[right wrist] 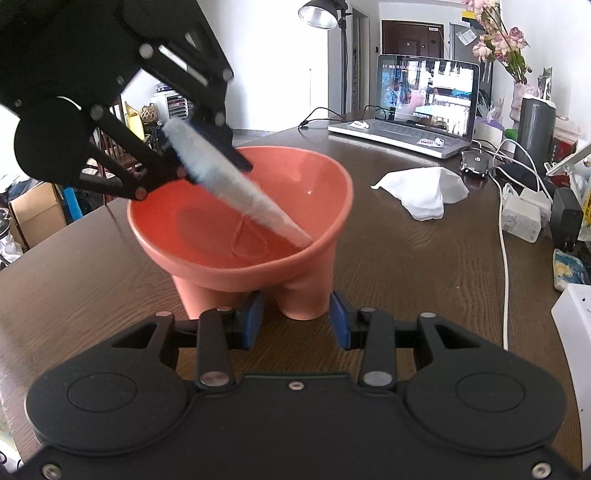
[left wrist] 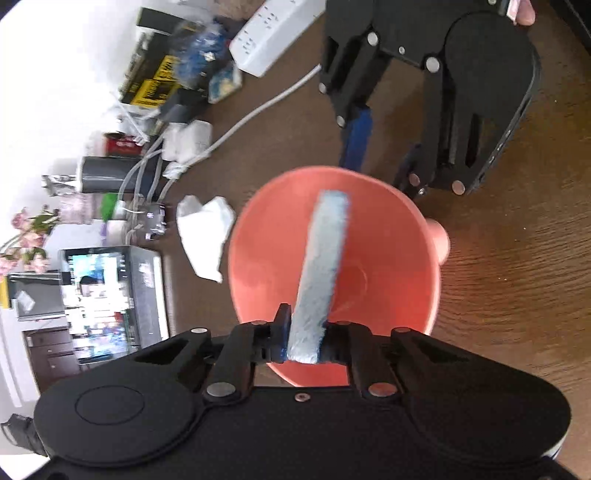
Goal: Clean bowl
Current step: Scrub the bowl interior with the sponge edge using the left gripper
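An orange footed bowl (right wrist: 258, 271) stands on the dark wooden table (right wrist: 406, 280). My left gripper (left wrist: 304, 332) is shut on a long blue-grey sponge (left wrist: 321, 266), which slants down into the bowl (left wrist: 266, 251) with its far end near the inner wall. In the right wrist view the left gripper (right wrist: 199, 155) hangs over the bowl's left rim, and the sponge (right wrist: 240, 192) reaches the bottom by the near wall. My right gripper (right wrist: 295, 321) sits low at the table, its blue pads closed around one bowl leg (right wrist: 306, 302). The right gripper (left wrist: 384, 158) also shows behind the bowl.
A crumpled white tissue (right wrist: 424, 192) lies right of the bowl. Behind it stand an open laptop (right wrist: 417, 107), a dark cylinder (right wrist: 535, 125) and a vase of pink flowers (right wrist: 502, 40). Chargers, a white cable (right wrist: 504, 258) and a power strip (left wrist: 273, 33) crowd the table's right side.
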